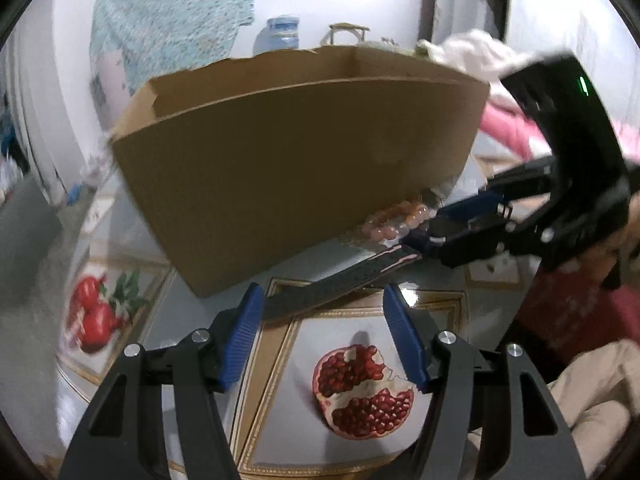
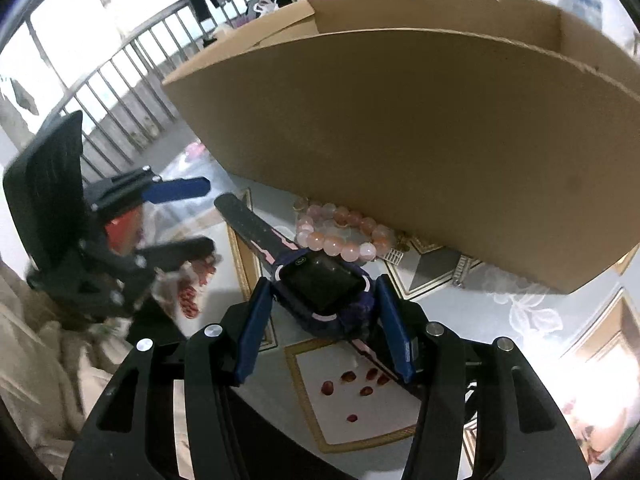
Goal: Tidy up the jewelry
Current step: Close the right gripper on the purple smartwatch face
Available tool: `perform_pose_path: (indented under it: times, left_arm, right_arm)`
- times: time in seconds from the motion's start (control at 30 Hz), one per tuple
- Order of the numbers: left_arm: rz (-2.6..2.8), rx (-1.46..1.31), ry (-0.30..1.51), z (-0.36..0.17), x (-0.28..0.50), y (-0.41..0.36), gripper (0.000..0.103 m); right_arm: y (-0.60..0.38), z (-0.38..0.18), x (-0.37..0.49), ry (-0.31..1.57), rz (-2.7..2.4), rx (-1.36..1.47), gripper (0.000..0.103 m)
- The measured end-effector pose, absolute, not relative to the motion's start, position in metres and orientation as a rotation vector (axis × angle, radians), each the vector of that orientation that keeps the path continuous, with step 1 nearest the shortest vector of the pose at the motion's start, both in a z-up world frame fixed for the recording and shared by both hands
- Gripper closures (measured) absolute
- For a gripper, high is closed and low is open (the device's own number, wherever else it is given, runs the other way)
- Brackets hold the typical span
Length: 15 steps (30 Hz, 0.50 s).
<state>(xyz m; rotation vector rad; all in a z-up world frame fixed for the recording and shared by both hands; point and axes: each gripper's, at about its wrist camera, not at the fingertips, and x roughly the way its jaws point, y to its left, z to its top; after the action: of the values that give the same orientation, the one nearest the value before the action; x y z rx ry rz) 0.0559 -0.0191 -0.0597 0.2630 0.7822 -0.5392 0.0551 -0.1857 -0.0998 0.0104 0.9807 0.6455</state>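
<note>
Right claw (image 2: 324,316) pinches the watch (image 2: 320,280) by its rigid case, on the tabletop (image 2: 500,320) beside the box (image 2: 400,140). Strap floppy, so the case looks the sound hold. Bead bracelet (image 2: 340,234) alongside: light, likely to roll. Left claw (image 1: 324,340) spread, empty.

Table (image 1: 436,312) has a glossy grey cloth printed with pomegranates and gold frames. Big open cardboard box (image 1: 296,168) sits on it, filling the middle and top of both views. A pink bead bracelet (image 2: 344,236) lies right against the box's near wall at center. The watch (image 2: 320,284) is just below the bracelet, its strap running toward the left.
</note>
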Motion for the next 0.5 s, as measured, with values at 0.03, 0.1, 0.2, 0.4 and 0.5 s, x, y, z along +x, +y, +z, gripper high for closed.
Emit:
perform_pose_path:
  times: [0.03, 0.1, 0.2, 0.4, 0.5]
  left_arm:
    - [-0.541, 0.288, 0.781, -0.061, 0.055, -0.024, 0.042]
    - [-0.540, 0.341, 0.783, -0.065, 0.055, -0.035, 0.042]
    - [-0.536, 0.389, 0.791, -0.070, 0.056, -0.045, 0.043]
    - [-0.531, 0.425, 0.800, -0.073, 0.062, -0.059, 0.050]
    - [-0.527, 0.431, 0.794, -0.073, 0.065, -0.064, 0.065]
  right_arm:
    - [-0.186, -0.101, 0.057, 0.984, 0.655, 0.024, 0.053]
    - [-0.187, -0.101, 0.058, 0.988, 0.666, 0.043, 0.053]
    - [-0.202, -0.097, 0.059, 0.989, 0.681, 0.078, 0.053]
    - [-0.208, -0.103, 0.060, 0.976, 0.701, 0.128, 0.053]
    - [-0.212, -0.104, 0.056, 0.966, 0.705, 0.140, 0.053]
